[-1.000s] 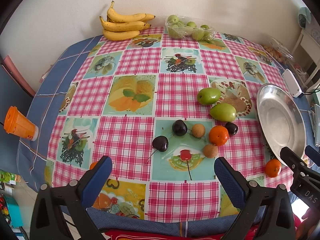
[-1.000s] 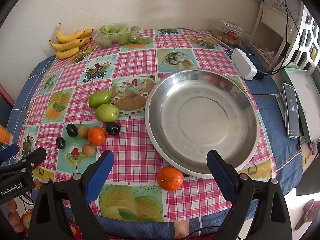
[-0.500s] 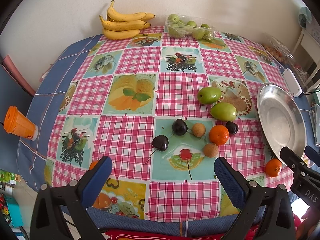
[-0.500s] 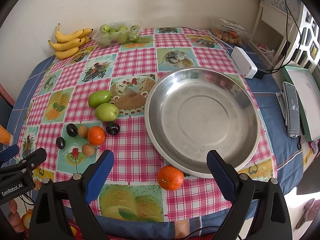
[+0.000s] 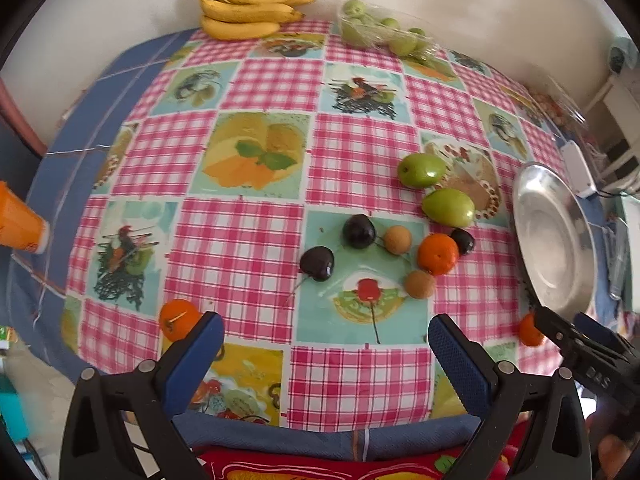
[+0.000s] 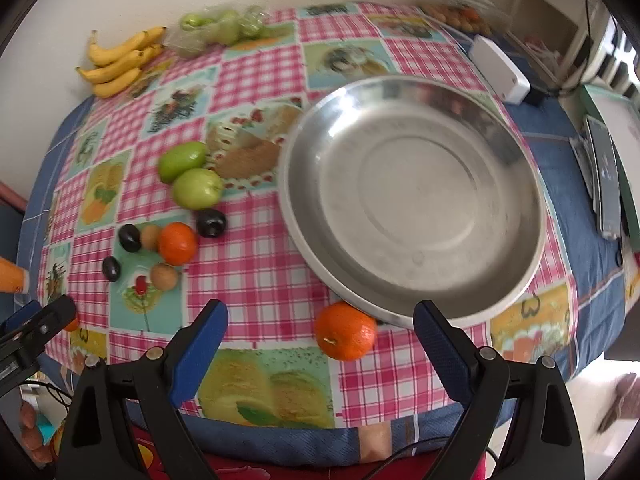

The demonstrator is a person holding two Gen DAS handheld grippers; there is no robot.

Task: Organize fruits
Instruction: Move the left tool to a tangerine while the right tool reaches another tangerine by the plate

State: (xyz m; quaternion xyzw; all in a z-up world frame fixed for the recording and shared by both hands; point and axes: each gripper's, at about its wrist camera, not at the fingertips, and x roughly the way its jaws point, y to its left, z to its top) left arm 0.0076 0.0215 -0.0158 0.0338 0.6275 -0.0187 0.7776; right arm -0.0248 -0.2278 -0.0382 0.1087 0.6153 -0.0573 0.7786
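Entry, step in hand as I judge it: first pick, nothing yet gathered. Right tongs (image 6: 320,328): spread wide, empty, low over the near edge of the desk (image 6: 256,280). Left tongs (image 5: 326,340): likewise spread wide and empty. Orange (image 6: 346,332): lies between the right tongs' two blue pads, slightly right of centre, just ahead of them, and touching or all but touching the near rim of the steel bowl (image 6: 412,196); I cannot tell which. Bowl: bare inside, directly beyond that orange. To do the pick well, I would centre the orange in the gap, go in low so the pads meet its widest part, close gently because the skin is soft and round fruit rolls, and keep the right pad off the bowl rim. The lift to the bowl is then short. Fruit cluster (image 5: 400,248): ahead of the left tongs, well apart from them: two green fruits, one orange, three dark fruits, two small brown ones. Second loose orange (image 5: 178,318): just beside the left pad of the left tongs, outside the gap, so I would need to shift left to take it. Bananas (image 5: 248,12) and bagged green fruit (image 5: 384,32): far edge, by the wall.
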